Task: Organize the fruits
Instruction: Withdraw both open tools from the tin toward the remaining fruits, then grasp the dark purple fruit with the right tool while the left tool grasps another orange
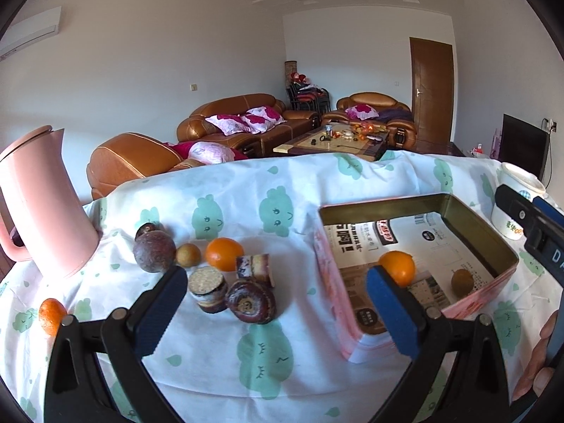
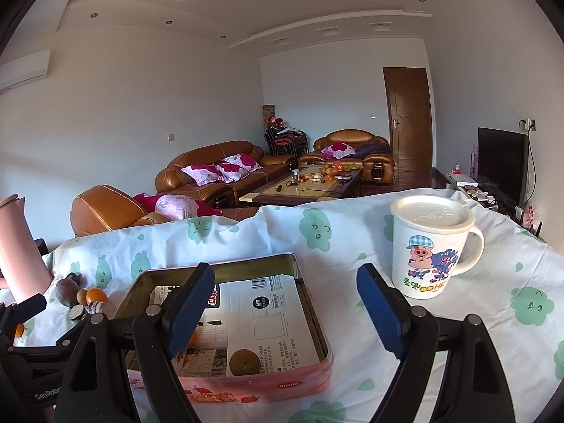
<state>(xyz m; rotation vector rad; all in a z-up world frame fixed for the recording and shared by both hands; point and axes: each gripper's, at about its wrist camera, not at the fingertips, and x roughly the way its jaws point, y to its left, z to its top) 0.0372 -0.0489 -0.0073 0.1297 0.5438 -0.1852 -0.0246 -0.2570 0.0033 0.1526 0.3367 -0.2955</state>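
Observation:
A pink tin box (image 1: 507,250) lined with printed paper holds an orange (image 1: 400,266) and a small brown fruit (image 1: 461,282); the box also shows in the right wrist view (image 2: 317,324). Left of it on the cloth lie an orange (image 1: 224,253), a purple passion fruit (image 1: 154,252), a small brown fruit (image 1: 188,255), sugarcane pieces (image 1: 208,289) and a dark water chestnut (image 1: 251,301). Another orange (image 1: 51,315) sits far left. My left gripper (image 1: 278,303) is open above the cloth between pile and box. My right gripper (image 2: 285,306) is open over the box's right side.
A pink jug (image 1: 38,204) stands at the left. A white lidded cartoon mug (image 2: 433,246) stands right of the box. The table carries a white cloth with green prints (image 1: 261,352). Sofas and a coffee table lie beyond the far edge.

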